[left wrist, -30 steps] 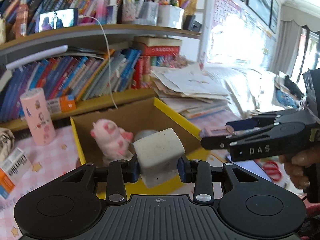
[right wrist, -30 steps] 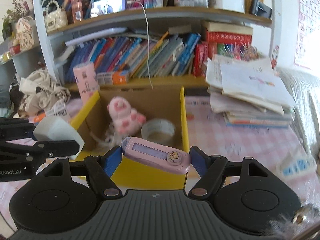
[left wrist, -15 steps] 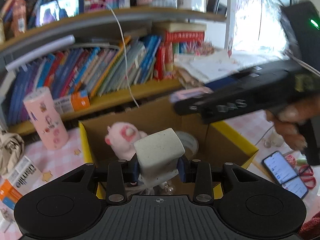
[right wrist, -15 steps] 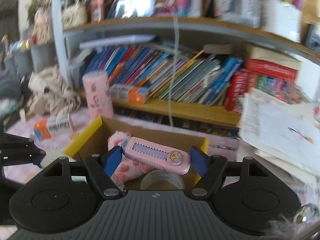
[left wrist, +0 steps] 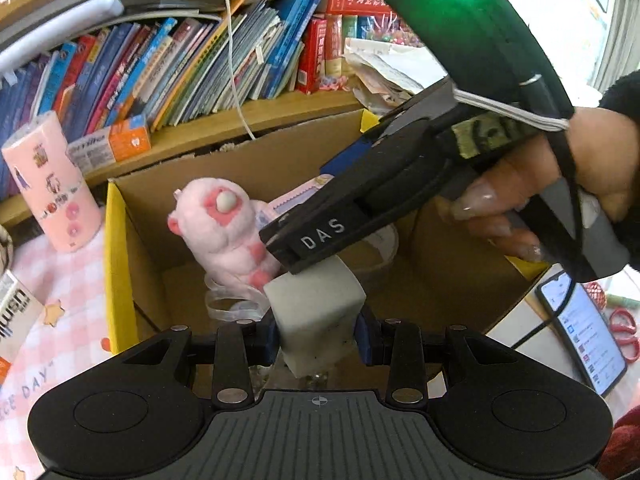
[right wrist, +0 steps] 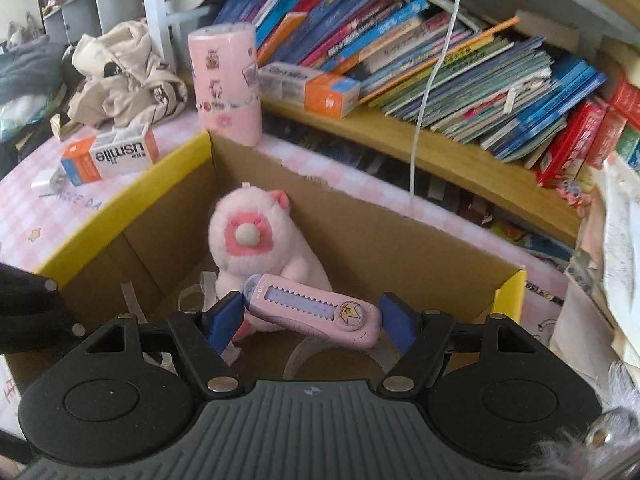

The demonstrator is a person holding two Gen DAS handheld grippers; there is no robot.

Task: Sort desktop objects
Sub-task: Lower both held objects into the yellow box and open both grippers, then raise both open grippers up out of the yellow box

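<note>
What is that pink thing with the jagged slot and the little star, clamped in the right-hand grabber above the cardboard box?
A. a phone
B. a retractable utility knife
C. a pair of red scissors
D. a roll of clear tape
B: the right gripper is shut on a pink utility knife with a notched slider track, held over the cardboard box beside the plush toy.

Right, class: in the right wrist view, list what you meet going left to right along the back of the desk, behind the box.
Beige bag → pink canister → orange-and-white carton → white cable → red books → paper stack.
</note>
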